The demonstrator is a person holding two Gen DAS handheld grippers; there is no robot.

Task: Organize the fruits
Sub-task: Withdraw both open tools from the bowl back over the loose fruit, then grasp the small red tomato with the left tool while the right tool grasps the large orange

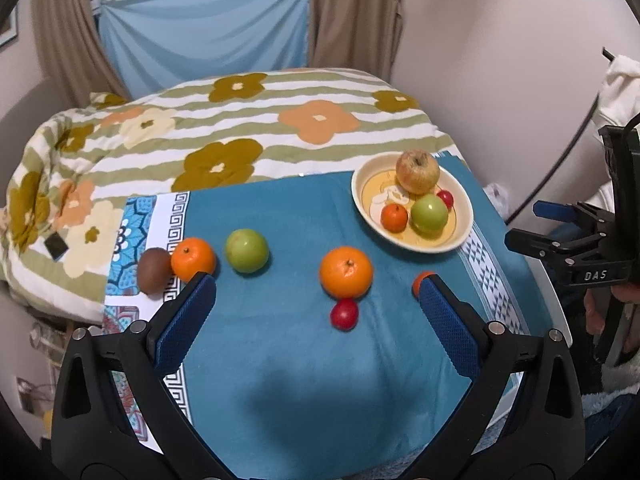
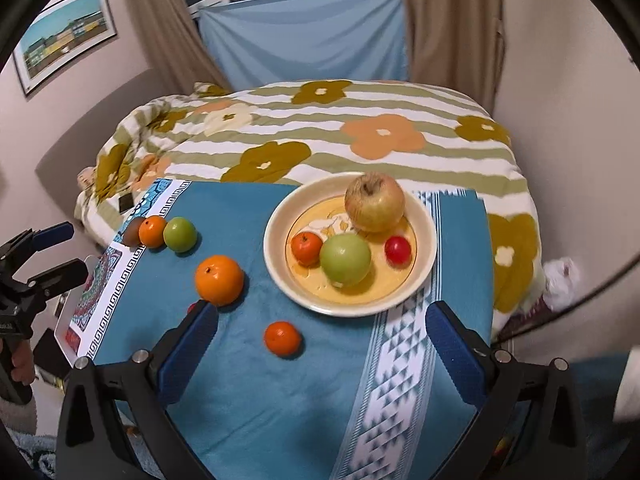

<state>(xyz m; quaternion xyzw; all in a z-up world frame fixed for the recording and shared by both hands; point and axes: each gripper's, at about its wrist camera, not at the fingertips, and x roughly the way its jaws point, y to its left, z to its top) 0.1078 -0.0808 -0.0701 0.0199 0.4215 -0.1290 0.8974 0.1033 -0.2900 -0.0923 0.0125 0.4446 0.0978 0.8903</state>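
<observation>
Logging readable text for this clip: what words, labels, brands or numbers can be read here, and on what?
"DAS": white letters on the black body of the right gripper, seen from the left wrist view.
Left gripper: a few pale marks on its body at the right wrist view's edge, too cut off to read.
Framed picture on the wall: no legible text.

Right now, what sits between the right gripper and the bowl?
Only bare blue cloth between the open right gripper and the bowl, seen in the right wrist view.
</observation>
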